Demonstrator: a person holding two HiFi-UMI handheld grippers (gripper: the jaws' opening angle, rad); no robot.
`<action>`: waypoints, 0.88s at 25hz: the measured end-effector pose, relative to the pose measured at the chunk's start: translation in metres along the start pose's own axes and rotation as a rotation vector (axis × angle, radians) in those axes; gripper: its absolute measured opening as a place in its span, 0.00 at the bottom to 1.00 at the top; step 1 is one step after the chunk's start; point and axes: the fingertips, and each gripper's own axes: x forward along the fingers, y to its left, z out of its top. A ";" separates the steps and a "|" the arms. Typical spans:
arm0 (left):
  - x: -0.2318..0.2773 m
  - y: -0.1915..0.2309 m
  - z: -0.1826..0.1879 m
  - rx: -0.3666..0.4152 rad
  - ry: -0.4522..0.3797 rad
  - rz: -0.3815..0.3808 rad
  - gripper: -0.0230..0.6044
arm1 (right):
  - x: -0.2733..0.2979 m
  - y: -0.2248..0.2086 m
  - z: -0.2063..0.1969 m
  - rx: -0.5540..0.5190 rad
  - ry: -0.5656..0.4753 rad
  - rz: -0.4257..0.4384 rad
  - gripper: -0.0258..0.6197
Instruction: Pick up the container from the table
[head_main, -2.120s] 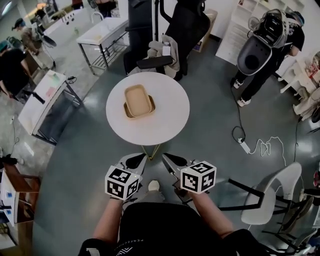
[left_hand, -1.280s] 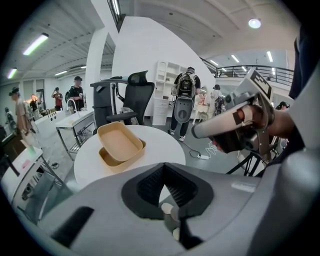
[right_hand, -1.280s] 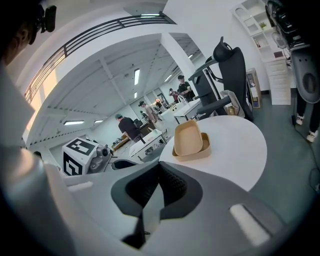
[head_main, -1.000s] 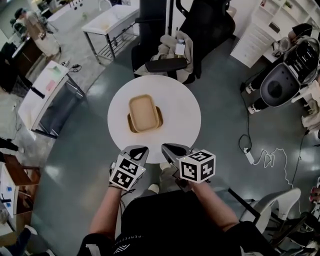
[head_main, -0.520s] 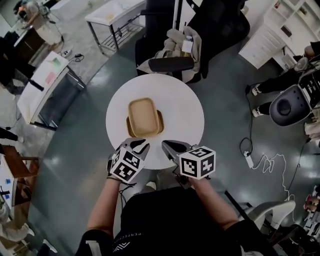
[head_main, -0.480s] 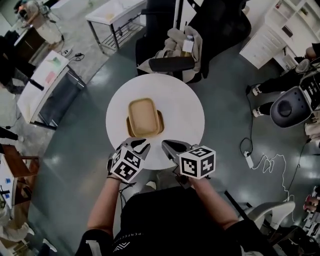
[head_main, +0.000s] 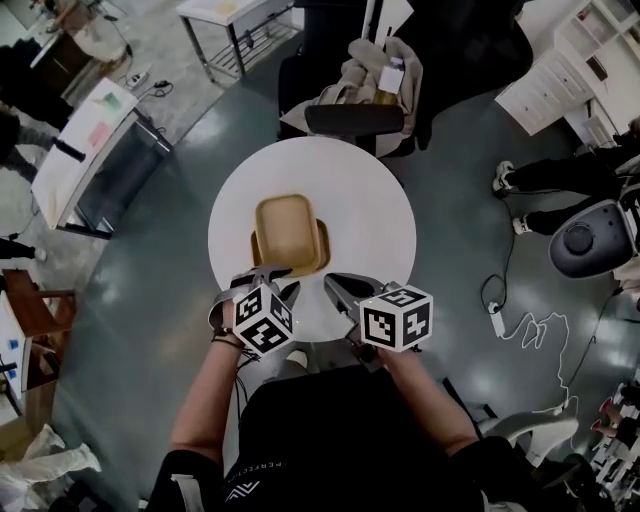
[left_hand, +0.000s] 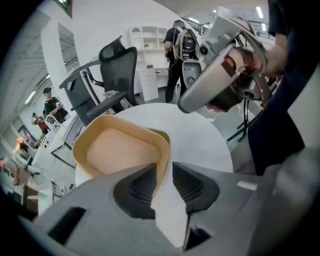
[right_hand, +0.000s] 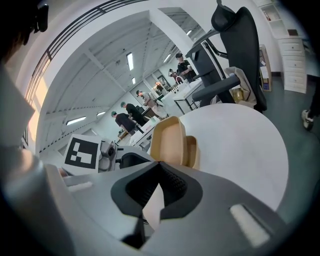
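Note:
A tan rectangular container (head_main: 285, 228) lies on the round white table (head_main: 370, 215), seemingly nested in a second one. My left gripper (head_main: 270, 283) hovers over the table's near edge, just short of the container. Its jaws are opening, and in the left gripper view (left_hand: 164, 167) nothing is between them; the container (left_hand: 120, 150) lies just beyond the left jaw. My right gripper (head_main: 337, 287) is beside it to the right, jaw tips together and empty (right_hand: 159, 164). From there the container (right_hand: 170, 142) shows ahead on the table (right_hand: 240, 145).
A black office chair (head_main: 355, 100) draped with cloth stands at the table's far side. A grey table (head_main: 100, 150) is at the left. A cable and power strip (head_main: 510, 315) lie on the floor at the right. People stand around the room's edges.
Both grippers have moved forward over the table's near edge toward the container. The left gripper has rolled and its jaws have gone from shut to parted.

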 end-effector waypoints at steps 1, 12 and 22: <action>0.003 0.001 -0.001 0.026 0.023 -0.004 0.20 | 0.001 -0.003 0.001 0.006 0.003 0.000 0.04; 0.034 -0.001 -0.007 0.172 0.186 -0.077 0.19 | 0.013 -0.027 0.008 0.044 0.036 0.027 0.04; 0.046 0.002 -0.012 0.244 0.223 -0.084 0.14 | 0.021 -0.038 0.007 -0.024 0.079 -0.002 0.04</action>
